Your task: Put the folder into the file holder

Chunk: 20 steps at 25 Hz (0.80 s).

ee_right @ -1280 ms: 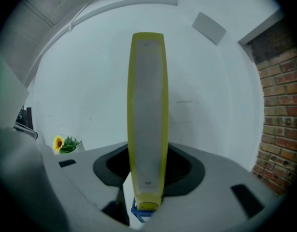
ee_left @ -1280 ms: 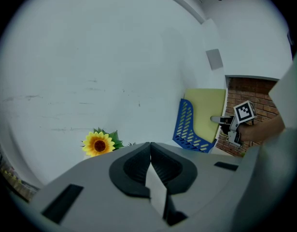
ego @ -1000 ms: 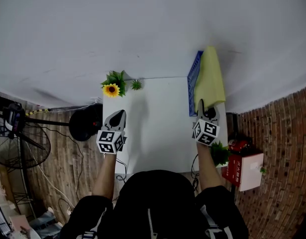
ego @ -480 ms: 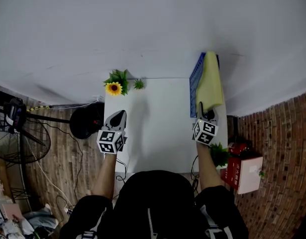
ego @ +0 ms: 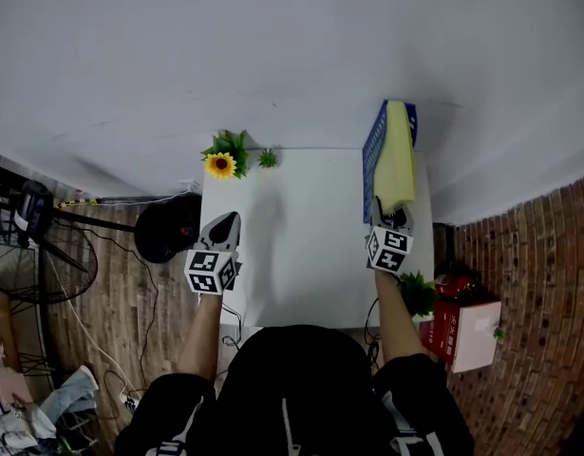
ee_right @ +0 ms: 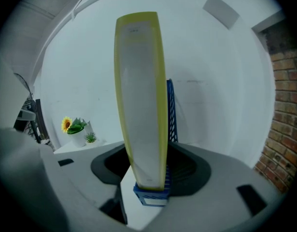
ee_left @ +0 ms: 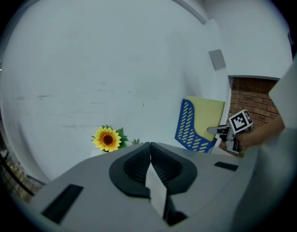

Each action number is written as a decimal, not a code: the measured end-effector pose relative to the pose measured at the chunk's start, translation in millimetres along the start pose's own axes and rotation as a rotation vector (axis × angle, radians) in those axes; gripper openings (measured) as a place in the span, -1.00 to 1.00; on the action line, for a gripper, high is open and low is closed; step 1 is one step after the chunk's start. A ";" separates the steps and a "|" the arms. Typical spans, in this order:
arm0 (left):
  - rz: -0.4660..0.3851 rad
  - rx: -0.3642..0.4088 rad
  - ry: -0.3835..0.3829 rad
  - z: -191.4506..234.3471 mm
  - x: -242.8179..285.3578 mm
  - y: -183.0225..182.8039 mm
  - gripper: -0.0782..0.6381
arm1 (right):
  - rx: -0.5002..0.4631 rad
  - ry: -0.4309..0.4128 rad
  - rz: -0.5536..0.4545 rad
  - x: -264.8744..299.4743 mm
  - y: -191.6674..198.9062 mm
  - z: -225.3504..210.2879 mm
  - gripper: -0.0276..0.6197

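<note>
At two o'clock on the desk (ego: pixel 301 255), the light, floppy-looking folder (ego: pixel 396 155) sits in the holder (ego: pixel 371 155). The right gripper (ego: pixel 391 218) is opening around its near edge, and the left gripper (ego: pixel 225 224) is pressed together.

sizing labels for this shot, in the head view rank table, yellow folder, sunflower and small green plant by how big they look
1. white table, clearly largest
2. yellow folder, though it stands up toward the camera
3. sunflower with its leaves
4. small green plant beside it, smallest

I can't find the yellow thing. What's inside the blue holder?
The yellow folder stands upright inside the holder, with its top sticking out. The holder's blue wall covers its lower part, so I can't tell if anything else is in there.
</note>
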State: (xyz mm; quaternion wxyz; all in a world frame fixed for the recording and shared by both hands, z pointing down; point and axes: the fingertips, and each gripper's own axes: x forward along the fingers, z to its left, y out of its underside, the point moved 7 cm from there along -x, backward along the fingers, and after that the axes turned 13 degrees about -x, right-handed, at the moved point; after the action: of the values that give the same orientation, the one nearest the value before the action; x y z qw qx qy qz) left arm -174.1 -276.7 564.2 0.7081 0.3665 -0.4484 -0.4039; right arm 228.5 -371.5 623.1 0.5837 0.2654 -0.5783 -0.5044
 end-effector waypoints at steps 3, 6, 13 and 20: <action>-0.005 0.003 0.004 -4.5 -4.3 1.0 -0.72 | 0.007 -0.006 -0.017 -8.2 -3.4 -2.1 -0.22; -0.011 0.005 0.012 -9.7 -8.0 2.0 -0.72 | 0.001 -0.011 -0.033 -19.7 -8.2 -3.2 -0.22; -0.017 0.016 0.051 -26.7 -11.9 6.7 -0.72 | -0.034 -0.030 -0.069 -55.1 -17.2 0.6 -0.26; -0.036 0.049 0.108 -51.4 -10.0 1.1 -0.72 | -0.051 -0.077 -0.087 -97.0 -24.4 0.0 -0.61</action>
State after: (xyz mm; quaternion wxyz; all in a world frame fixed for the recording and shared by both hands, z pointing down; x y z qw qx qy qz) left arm -128.7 -259.2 544.9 0.7148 0.4130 -0.4127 -0.3849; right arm 238.9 -293.2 561.7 0.5450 0.2556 -0.5755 -0.5536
